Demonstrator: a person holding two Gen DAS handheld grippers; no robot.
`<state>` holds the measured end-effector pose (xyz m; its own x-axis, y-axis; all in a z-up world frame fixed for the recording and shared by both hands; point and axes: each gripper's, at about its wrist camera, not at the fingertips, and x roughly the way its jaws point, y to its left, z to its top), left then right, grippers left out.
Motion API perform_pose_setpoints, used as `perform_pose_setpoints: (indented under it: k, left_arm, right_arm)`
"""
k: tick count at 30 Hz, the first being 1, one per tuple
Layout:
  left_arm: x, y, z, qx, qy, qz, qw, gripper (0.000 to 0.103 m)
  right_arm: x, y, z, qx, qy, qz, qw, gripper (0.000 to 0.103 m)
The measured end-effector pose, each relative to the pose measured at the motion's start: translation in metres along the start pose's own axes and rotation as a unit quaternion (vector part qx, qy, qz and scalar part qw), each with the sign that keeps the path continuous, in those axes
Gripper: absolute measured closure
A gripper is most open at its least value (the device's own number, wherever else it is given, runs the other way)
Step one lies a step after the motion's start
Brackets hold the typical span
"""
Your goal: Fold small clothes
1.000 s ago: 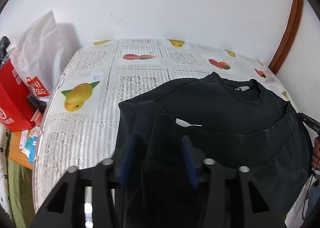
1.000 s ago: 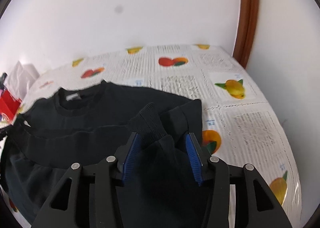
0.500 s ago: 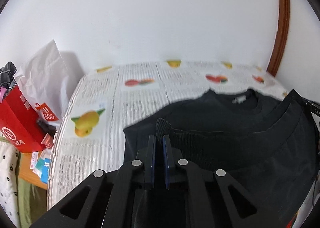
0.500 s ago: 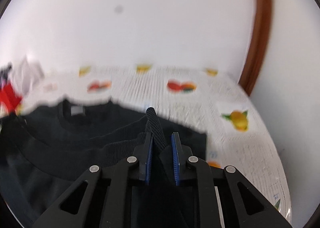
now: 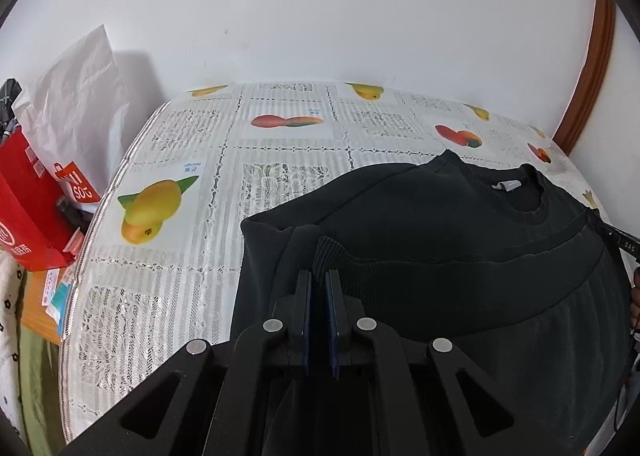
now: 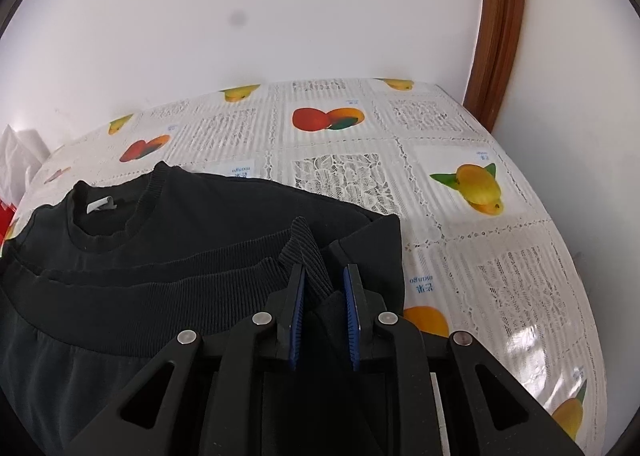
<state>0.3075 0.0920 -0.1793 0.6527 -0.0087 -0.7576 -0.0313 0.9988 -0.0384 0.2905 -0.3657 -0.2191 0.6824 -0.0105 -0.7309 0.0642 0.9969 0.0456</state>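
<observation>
A black sweatshirt (image 5: 432, 216) lies on the table, collar toward the wall, its ribbed bottom hem folded up across the body. My left gripper (image 5: 319, 276) is shut on the left corner of the ribbed hem (image 5: 326, 256). In the right wrist view the sweatshirt (image 6: 208, 216) fills the left half. My right gripper (image 6: 325, 272) is shut on the hem's right corner (image 6: 306, 252), with a thick bunch of cloth between the blue pads. Both grippers hold the hem just above the garment.
The table carries a white lace cloth with fruit prints (image 5: 280, 152). A red shopping bag (image 5: 28, 208) and a white paper bag (image 5: 76, 104) stand off its left edge. A brown door frame (image 6: 500, 24) rises at the right. The wall is close behind.
Both grippers went from open around the hem corners to shut on them. They then lifted and carried the hem a little toward the collar.
</observation>
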Motion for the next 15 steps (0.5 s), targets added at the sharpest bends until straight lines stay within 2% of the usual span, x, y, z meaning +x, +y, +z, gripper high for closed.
perform_pose_setpoints:
  k: [3,5,11,15]
  left_arm:
    - [0.0,-0.002,-0.001,0.004,0.001,0.007,1.0,0.093]
    - [-0.002,-0.002,-0.001,0.004,-0.001,0.01,0.9999,0.093]
    - [-0.012,-0.003,-0.003,0.007,0.001,0.015,0.9999,0.092]
    - [-0.026,0.002,-0.011,-0.001,0.0,0.011,0.9999,0.081]
  right_arm:
    - [-0.006,0.002,0.0,-0.007,0.002,-0.005,1.0,0.08]
    - [-0.014,0.004,-0.001,-0.013,-0.002,-0.017,1.0,0.072]
    - [-0.045,0.01,-0.007,-0.02,-0.013,-0.016,1.0,0.069]
    - [-0.067,0.025,-0.015,-0.027,-0.024,-0.007,0.999,0.063]
